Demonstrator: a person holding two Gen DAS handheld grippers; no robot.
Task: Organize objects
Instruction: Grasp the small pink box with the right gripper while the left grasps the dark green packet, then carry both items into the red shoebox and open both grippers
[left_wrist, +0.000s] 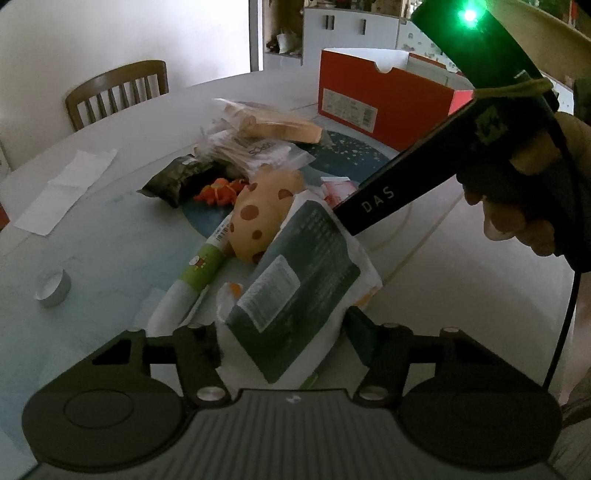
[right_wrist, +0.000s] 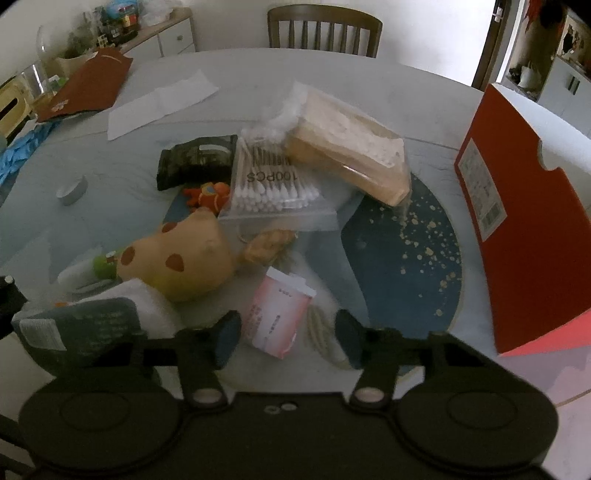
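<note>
A: Where was the dark-green-and-white soft packet (left_wrist: 295, 295)?
B: In the pile mid-desk, pinched between the left gripper (left_wrist: 284, 343) jaws to lift it.
A: The right gripper (right_wrist: 286, 339)?
B: Jaws spread around the pink-and-white small carton (right_wrist: 280, 317), not pressing; orange cardboard box (right_wrist: 524, 221) stood open at the far edge.
</note>
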